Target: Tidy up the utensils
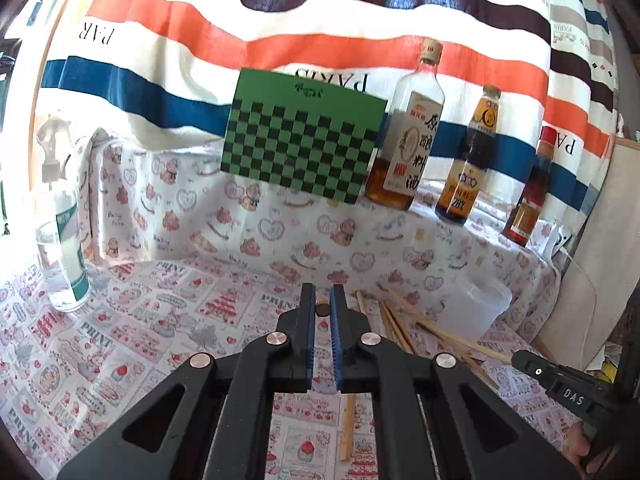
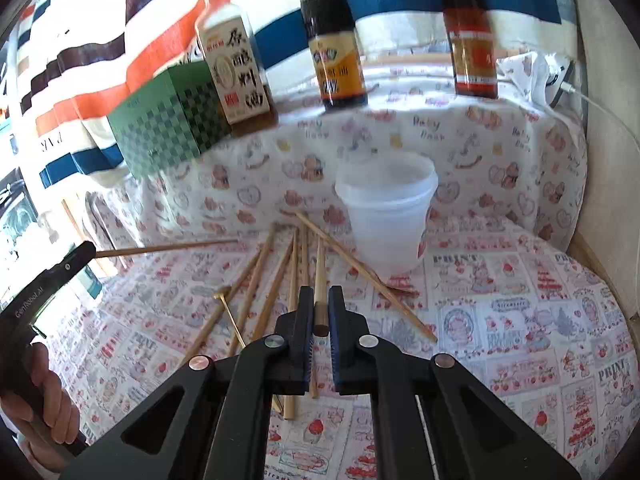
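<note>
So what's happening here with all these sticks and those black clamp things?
A person is tidying chopsticks with a handheld gripper in each hand. The right gripper has closed on one wooden chopstick from the loose pile on the patterned tablecloth. The left gripper is shut on another chopstick, holding it out over the table. A translucent plastic cup stands just behind the pile; no chopsticks show inside it.
</note>
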